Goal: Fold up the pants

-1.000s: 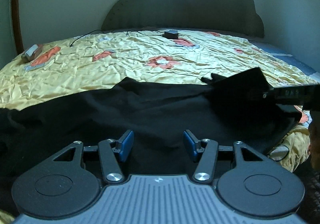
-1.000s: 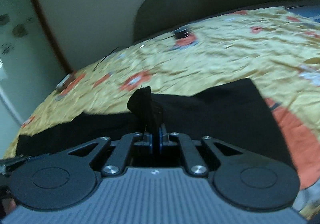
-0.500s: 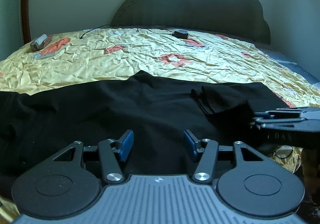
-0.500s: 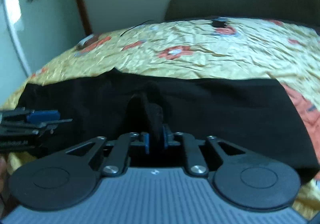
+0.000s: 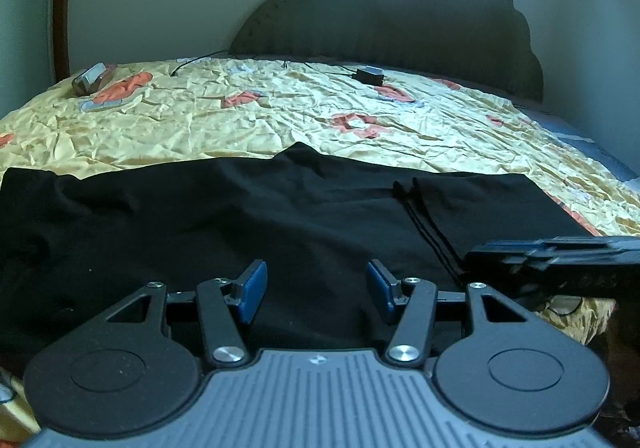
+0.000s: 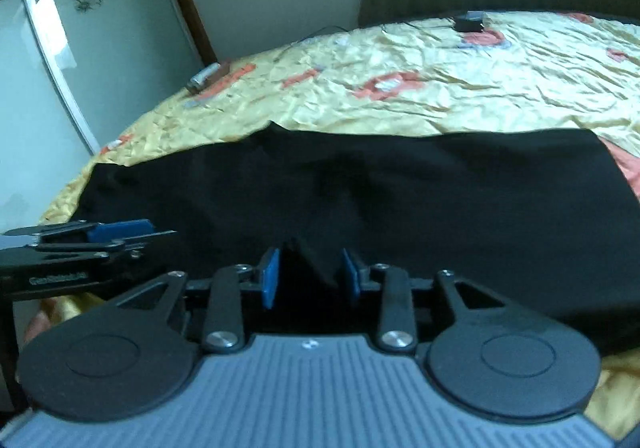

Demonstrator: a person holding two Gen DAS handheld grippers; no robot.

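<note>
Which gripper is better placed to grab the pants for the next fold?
Probably the right gripper: its jaws have just been opening, yet a peak of the black pants stands between them. The left gripper hangs open over flat cloth.

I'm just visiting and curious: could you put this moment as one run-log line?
stage: fold laid down | black pants: flat on yellow bedspread | right gripper: jaws just opening, fabric peak between, unpressed | left gripper: open, empty
</note>
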